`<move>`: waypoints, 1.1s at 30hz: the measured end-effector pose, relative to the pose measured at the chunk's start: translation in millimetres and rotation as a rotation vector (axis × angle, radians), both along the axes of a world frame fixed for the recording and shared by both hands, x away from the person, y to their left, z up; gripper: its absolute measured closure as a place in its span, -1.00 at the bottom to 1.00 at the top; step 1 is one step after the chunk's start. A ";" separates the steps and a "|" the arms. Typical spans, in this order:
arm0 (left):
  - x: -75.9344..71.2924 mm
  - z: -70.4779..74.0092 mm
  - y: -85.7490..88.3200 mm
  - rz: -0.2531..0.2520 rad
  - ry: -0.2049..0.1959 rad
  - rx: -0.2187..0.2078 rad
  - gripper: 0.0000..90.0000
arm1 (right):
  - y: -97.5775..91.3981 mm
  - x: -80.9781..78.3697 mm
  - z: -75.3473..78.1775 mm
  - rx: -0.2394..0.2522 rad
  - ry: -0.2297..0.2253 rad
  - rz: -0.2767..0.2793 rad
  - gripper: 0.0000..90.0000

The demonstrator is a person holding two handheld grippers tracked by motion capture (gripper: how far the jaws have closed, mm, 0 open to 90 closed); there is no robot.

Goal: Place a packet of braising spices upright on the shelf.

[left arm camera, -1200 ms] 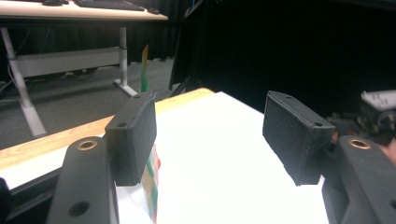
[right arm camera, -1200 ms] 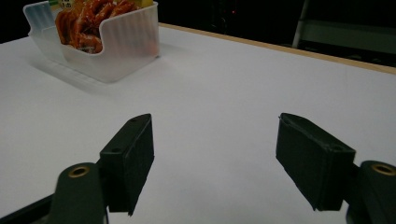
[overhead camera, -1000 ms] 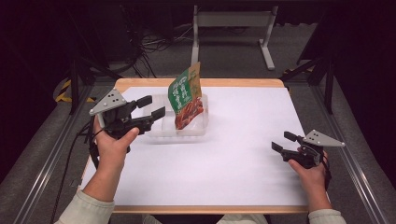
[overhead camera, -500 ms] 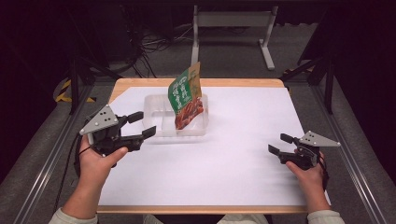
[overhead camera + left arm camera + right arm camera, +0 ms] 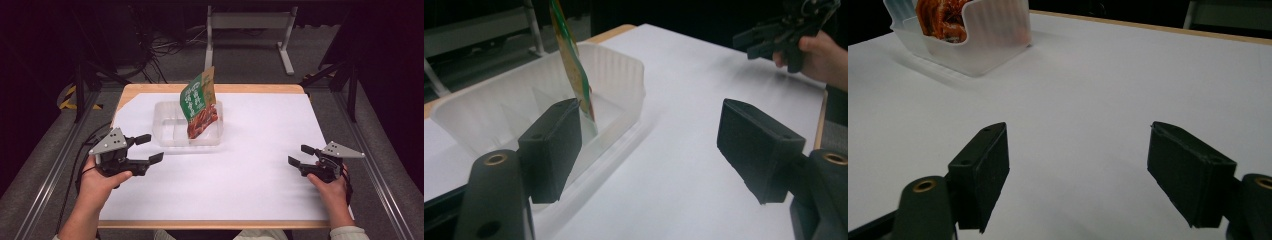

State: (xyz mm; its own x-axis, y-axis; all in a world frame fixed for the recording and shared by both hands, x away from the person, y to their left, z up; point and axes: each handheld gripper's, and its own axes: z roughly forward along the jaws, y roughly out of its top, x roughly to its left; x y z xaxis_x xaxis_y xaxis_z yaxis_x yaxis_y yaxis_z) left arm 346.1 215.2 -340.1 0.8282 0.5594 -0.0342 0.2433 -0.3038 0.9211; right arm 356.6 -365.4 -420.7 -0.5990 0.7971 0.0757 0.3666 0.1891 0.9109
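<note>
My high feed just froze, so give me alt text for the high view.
A green and red snack packet stands tilted in a clear plastic tray at the far middle of a white table. The left tool and the right tool, both hand-held and open, sit near the table's front corners.

Behind the white-sheeted wooden table [image 5: 260,170]: pale grey metal floor stand [image 5: 250,20]. Behind and left of the table: tangled black cables [image 5: 165,47]. Left of the table: yellow-and-black striped tape [image 5: 67,97].
</note>
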 end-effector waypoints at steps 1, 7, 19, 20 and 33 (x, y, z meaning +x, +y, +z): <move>-0.2 -2.4 0.4 -0.012 0.001 0.003 -0.41 | 0.3 0.4 -0.3 -0.002 0.002 0.002 -0.45; -3.5 -19.7 0.9 -0.057 0.046 0.006 -0.21 | 1.9 2.2 -1.8 -0.008 0.008 0.009 -0.45; -1.2 -66.6 4.5 -0.063 0.102 -0.063 -0.24 | 5.2 2.6 -5.6 -0.030 0.020 0.023 -0.45; -0.2 -71.4 3.9 -0.055 0.110 -0.058 -0.26 | 5.5 2.7 -6.0 -0.029 0.022 0.024 -0.45; 6.5 -109.1 -2.5 -0.049 0.154 -0.015 -0.39 | 7.0 2.0 -9.5 -0.048 0.031 0.032 -0.45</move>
State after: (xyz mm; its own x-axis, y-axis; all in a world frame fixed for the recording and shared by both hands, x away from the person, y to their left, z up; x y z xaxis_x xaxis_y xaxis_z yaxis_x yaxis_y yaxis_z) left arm 352.6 212.8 -449.2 0.8391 0.5167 -0.1703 0.3667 -0.3058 0.8787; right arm 358.6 -358.4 -430.2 -0.6222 0.7808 0.0571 0.3877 0.2440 0.8889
